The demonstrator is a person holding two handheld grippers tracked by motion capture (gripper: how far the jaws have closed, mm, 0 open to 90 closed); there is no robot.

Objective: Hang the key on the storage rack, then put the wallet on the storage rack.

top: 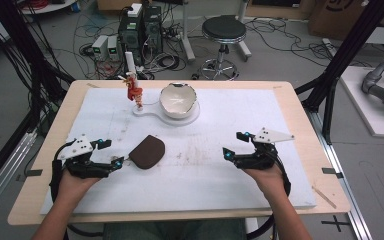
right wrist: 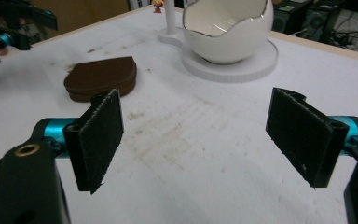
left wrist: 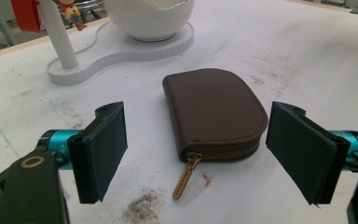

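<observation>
A: From the high view, where's the brown pouch [top: 147, 151]?
B: Flat on the white mat [top: 205, 170] of the desk [top: 305, 125], left of centre, just beside the tip of the left claw [top: 109, 153]. Its long axis runs on a slant, from near-left to far-right. The right claw [top: 234, 145] is well apart from it, on the right side of the mat, pointing left.

A: And the left gripper view?
B: The pouch [left wrist: 214, 112] lies just ahead of the left claw [left wrist: 205, 154], in line with the gap between the jaws. The zipped edge faces the camera, and the gold zip pull [left wrist: 185, 177] points toward the claw. The rounded end points away, toward the white egg-shaped bowl [left wrist: 149, 18] on its white stand [left wrist: 116, 46]. The jaws stand wide apart, the pads touching nothing.

A: Right gripper view?
B: The right claw [right wrist: 200, 140] is spread wide with bare mat between its pads; it grips nothing. The pouch [right wrist: 101, 77] sits far left, beyond the left jaw, its curved side toward the bowl [right wrist: 228, 28]. The left claw [right wrist: 9, 28] shows in the far corner.
</observation>
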